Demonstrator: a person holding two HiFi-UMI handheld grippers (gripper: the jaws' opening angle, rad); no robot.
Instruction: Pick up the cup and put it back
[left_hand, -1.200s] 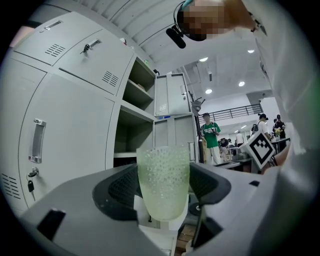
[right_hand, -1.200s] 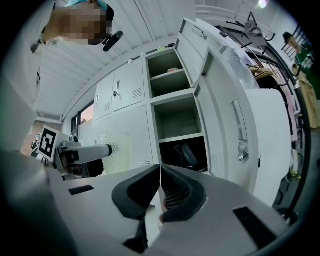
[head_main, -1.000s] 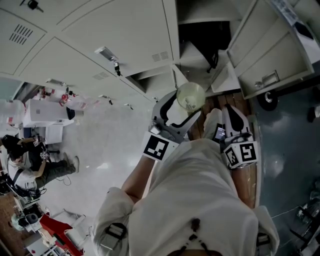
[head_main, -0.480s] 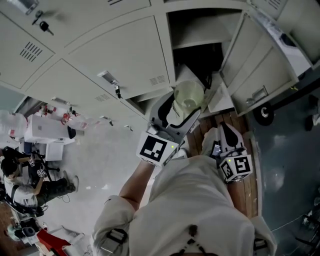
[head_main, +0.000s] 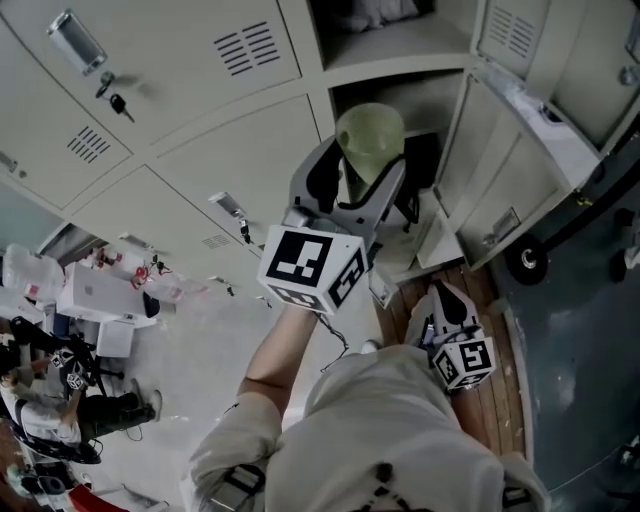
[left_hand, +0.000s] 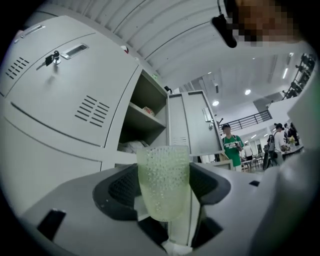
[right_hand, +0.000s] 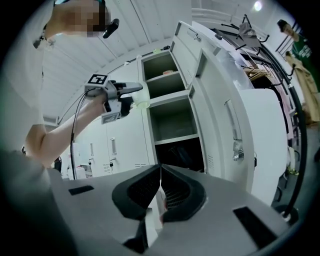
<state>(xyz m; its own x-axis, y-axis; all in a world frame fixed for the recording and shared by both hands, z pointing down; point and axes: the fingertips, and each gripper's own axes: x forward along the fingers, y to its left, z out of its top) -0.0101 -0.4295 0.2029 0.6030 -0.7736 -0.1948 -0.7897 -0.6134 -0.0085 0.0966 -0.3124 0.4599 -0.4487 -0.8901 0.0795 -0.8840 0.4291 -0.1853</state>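
The left gripper's (left_hand: 164, 200) jaws stand wide but clamped on the pale green, dimpled translucent plastic cup (left_hand: 163, 180) — pads on its sides, so it rides upright. It is raised before the open grey metal locker compartment (head_main: 425, 95). The swung-out door (head_main: 520, 120) bounds the right and the shelf edge (head_main: 400, 58) the top. The right gripper (right_hand: 159, 192) hangs low — closed on nothing.

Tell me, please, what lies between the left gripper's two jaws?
A pale green, dimpled translucent cup, clamped between those jaws; the left gripper view shows it.
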